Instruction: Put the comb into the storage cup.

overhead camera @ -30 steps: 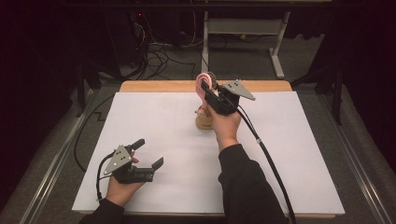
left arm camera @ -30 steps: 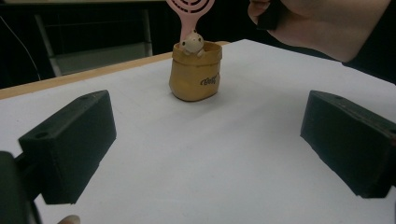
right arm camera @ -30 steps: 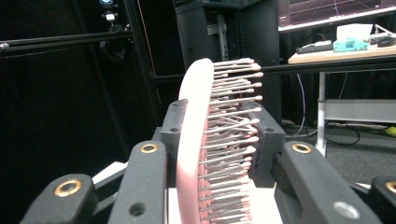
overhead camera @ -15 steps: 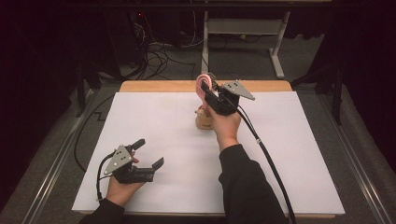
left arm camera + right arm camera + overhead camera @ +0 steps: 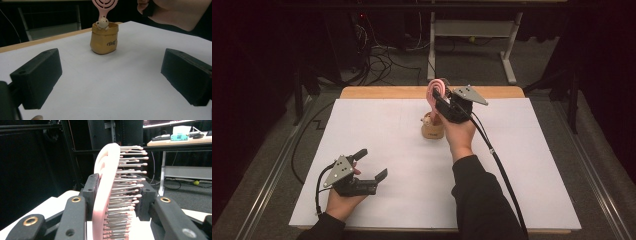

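From above, the right tool (image 5: 441, 98) grips the pink hairbrush (image 5: 435, 92) over the tan holder (image 5: 432, 129) at the table's (image 5: 377, 125) far middle, its jaws just easing; its own view shows bristles (image 5: 126, 187), the left tool's view a bear figure (image 5: 102, 23). The handle's lower end is hidden. The left tool (image 5: 371, 164) rests wide, empty.

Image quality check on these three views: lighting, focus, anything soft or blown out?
High view: white table sheet evenly lit, surroundings near black, no glare. Left gripper view: tan pouch slightly soft, near jaws blurred, hairbrush head cropped at top. Right gripper view: the hairbrush bristles reasonably sharp, background dim, far desk bright.
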The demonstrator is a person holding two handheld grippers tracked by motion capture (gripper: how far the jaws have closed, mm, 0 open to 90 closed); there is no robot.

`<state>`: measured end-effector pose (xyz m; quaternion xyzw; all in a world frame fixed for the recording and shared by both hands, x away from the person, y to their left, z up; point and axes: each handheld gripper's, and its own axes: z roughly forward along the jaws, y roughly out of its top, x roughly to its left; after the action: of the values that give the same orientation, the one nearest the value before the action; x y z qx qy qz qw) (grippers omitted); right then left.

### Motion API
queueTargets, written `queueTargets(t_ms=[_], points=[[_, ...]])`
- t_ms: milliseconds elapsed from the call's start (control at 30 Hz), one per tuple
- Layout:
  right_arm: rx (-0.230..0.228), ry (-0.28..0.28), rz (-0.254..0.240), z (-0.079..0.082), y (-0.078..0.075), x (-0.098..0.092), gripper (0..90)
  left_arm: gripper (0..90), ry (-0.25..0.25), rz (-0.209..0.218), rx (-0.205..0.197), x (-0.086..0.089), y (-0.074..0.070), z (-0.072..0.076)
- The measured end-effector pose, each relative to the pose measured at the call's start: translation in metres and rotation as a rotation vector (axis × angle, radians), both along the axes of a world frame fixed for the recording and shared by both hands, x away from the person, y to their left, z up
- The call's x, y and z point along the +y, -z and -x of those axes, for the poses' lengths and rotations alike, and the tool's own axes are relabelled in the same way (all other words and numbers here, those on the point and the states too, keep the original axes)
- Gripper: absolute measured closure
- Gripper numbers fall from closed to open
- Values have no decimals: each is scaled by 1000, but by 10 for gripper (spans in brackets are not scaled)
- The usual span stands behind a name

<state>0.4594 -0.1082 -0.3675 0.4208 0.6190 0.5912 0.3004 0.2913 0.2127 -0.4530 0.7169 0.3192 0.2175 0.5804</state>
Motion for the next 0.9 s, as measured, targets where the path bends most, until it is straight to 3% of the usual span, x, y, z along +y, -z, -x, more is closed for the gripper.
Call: queueTargets(t_ms=[900], points=[[20, 23, 51, 3, 1, -20, 567, 31, 1, -1, 3, 1, 0, 0]])
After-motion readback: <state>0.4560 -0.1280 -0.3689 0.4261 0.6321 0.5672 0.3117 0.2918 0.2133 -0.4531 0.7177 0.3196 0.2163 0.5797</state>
